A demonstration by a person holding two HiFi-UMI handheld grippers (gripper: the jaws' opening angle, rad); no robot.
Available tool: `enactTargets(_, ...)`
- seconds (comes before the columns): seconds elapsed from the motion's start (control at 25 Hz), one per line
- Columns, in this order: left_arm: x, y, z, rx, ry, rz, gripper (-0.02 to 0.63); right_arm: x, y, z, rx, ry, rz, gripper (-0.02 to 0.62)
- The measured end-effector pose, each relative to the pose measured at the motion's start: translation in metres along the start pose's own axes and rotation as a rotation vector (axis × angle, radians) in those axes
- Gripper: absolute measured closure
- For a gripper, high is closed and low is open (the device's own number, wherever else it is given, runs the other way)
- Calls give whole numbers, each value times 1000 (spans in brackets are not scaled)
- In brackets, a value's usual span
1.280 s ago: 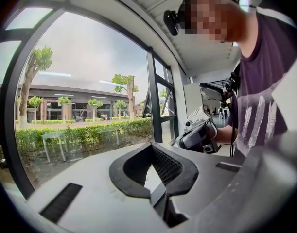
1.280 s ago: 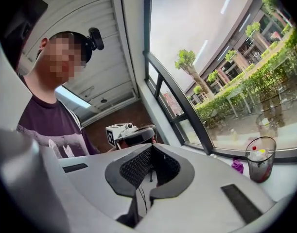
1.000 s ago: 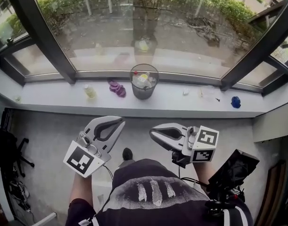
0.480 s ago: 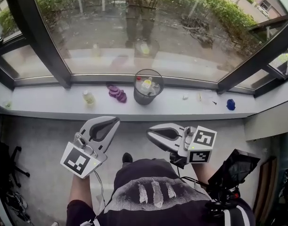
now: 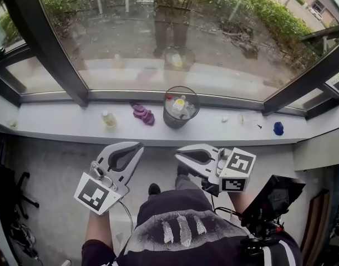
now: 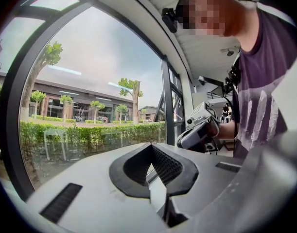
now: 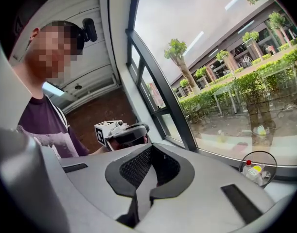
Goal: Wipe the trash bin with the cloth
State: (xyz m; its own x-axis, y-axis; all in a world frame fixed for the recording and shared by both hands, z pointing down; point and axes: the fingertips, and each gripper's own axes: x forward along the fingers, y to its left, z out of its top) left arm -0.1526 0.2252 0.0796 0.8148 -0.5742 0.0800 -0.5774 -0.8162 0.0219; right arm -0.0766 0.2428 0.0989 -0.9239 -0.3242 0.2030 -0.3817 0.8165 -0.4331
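The trash bin (image 5: pixel 180 107), a dark wire-mesh basket with bottles inside, stands on the white window sill (image 5: pixel 64 127); the right gripper view also shows the bin (image 7: pixel 259 168) at the lower right. A crumpled purple cloth (image 5: pixel 142 114) lies on the sill just left of the bin. My left gripper (image 5: pixel 137 147) and right gripper (image 5: pixel 179 155) hover side by side short of the sill, well below the bin and cloth, touching neither. Both are shut with nothing between the jaws, as the left gripper (image 6: pixel 151 147) and right gripper (image 7: pixel 151 144) views show.
On the sill sit a small yellowish bottle (image 5: pixel 108 118) left of the cloth, small white bits (image 5: pixel 224 118) right of the bin, and a blue object (image 5: pixel 278 128) at the far right. A black chair (image 5: pixel 8 187) stands on the floor at left. Window glass rises behind the sill.
The sill, bin and cloth have slid a little lower and to the right in the head view as the person moved. Both grippers stayed shut and side by side.
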Motion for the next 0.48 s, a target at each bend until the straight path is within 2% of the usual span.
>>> enactTargets(0.28, 51, 15, -1, 24, 111, 45, 611, -14, -63, 13, 29, -40, 26, 595)
enactTargets(0.48, 112, 12, -2, 51, 195, 33, 611, -58, -123, 17, 124, -96, 2, 596)
